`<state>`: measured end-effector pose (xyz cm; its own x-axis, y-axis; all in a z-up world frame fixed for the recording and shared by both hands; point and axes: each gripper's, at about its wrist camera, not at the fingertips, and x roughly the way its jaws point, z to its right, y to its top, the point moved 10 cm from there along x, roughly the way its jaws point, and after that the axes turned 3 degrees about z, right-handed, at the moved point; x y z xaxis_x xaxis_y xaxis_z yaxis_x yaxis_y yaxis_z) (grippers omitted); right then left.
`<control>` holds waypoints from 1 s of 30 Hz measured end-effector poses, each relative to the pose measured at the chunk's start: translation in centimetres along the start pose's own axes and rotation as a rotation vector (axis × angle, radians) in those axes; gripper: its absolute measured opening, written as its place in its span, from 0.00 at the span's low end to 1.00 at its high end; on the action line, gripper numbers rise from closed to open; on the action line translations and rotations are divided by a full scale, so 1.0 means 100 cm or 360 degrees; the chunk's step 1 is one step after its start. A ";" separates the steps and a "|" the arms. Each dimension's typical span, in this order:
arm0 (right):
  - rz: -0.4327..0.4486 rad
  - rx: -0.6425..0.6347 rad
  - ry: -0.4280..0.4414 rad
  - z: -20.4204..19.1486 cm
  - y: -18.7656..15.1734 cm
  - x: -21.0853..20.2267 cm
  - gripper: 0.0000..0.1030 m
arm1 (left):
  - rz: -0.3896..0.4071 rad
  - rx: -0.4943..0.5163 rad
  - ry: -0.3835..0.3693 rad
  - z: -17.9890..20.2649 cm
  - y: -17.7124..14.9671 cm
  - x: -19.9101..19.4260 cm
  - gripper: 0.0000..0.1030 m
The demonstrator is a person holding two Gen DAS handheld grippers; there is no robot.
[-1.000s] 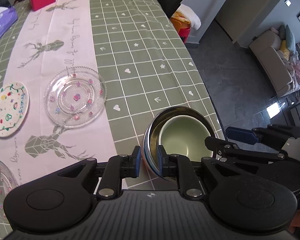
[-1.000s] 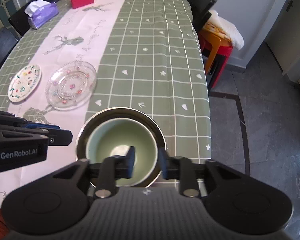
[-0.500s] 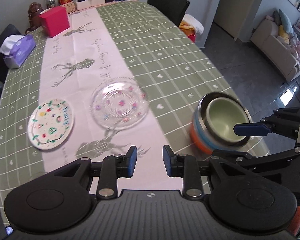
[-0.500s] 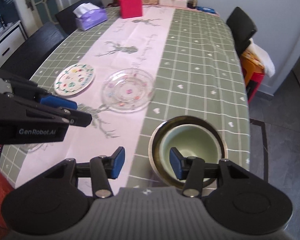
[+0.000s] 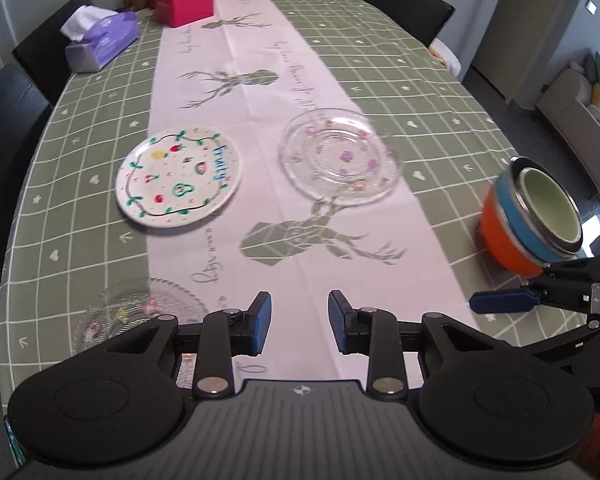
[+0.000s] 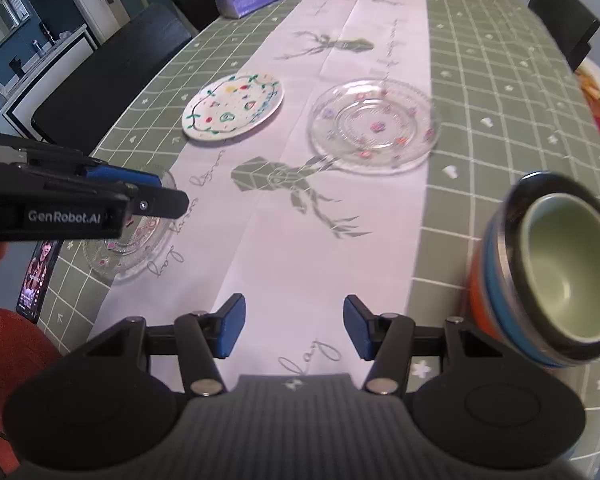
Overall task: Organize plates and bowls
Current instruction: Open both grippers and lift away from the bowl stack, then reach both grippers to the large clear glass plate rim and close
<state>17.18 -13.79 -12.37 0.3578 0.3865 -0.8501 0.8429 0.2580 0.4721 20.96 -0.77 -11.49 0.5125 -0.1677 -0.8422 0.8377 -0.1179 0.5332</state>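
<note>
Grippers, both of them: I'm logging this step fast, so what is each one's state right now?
Left gripper: open, nothing between its jaws, which have just been opening.
Right gripper: open, holding nothing, jaws also just opening.

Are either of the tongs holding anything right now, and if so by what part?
Nothing is held. The left tongs and right tongs have just been opening, with nothing between them.
</note>
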 end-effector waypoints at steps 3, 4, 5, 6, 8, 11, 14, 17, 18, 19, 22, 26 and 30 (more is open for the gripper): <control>-0.0021 0.0021 0.0041 -0.008 0.004 0.015 0.52 | -0.0004 -0.0046 0.0025 -0.024 -0.005 0.003 0.36; -0.0026 0.0021 0.0053 -0.012 0.005 0.020 0.52 | -0.0013 -0.0055 0.0033 -0.033 -0.007 0.004 0.37; -0.0030 0.0018 0.0063 -0.015 0.006 0.024 0.52 | -0.0023 -0.0058 0.0047 -0.043 -0.010 0.005 0.38; -0.0033 0.0013 0.0075 -0.020 0.008 0.029 0.52 | -0.0033 -0.0055 0.0063 -0.053 -0.013 0.006 0.38; -0.0039 0.0003 0.0113 -0.031 0.012 0.037 0.52 | -0.0042 -0.0043 0.0082 -0.072 -0.018 0.006 0.38; -0.0052 -0.0007 0.0170 -0.050 0.019 0.048 0.52 | -0.0060 -0.0051 0.0117 -0.105 -0.026 0.004 0.38; -0.0062 -0.0032 0.0200 -0.068 0.024 0.057 0.52 | -0.0078 -0.0071 0.0164 -0.136 -0.033 0.001 0.38; -0.0067 -0.0043 0.0230 -0.085 0.029 0.067 0.52 | -0.0085 -0.0100 0.0176 -0.161 -0.041 -0.002 0.44; -0.0068 -0.0040 0.0239 -0.089 0.030 0.070 0.52 | -0.0083 -0.0115 0.0173 -0.167 -0.044 -0.002 0.45; -0.0067 -0.0031 0.0246 -0.093 0.031 0.074 0.51 | -0.0079 -0.0131 0.0167 -0.173 -0.047 -0.003 0.45; -0.0076 -0.0004 0.0268 -0.103 0.033 0.086 0.50 | -0.0075 -0.0183 0.0139 -0.187 -0.058 -0.001 0.45; -0.0096 0.0039 0.0261 -0.107 0.031 0.101 0.45 | -0.0068 -0.0210 0.0082 -0.193 -0.069 0.004 0.45; -0.0110 0.0099 0.0257 -0.104 0.031 0.111 0.44 | -0.0076 -0.0230 0.0028 -0.192 -0.076 0.008 0.45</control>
<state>19.58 0.53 -17.94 0.2333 0.5084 -0.8289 0.8882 0.2356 0.3945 18.60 18.79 -17.77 0.4736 -0.1482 -0.8682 0.8790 0.0172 0.4765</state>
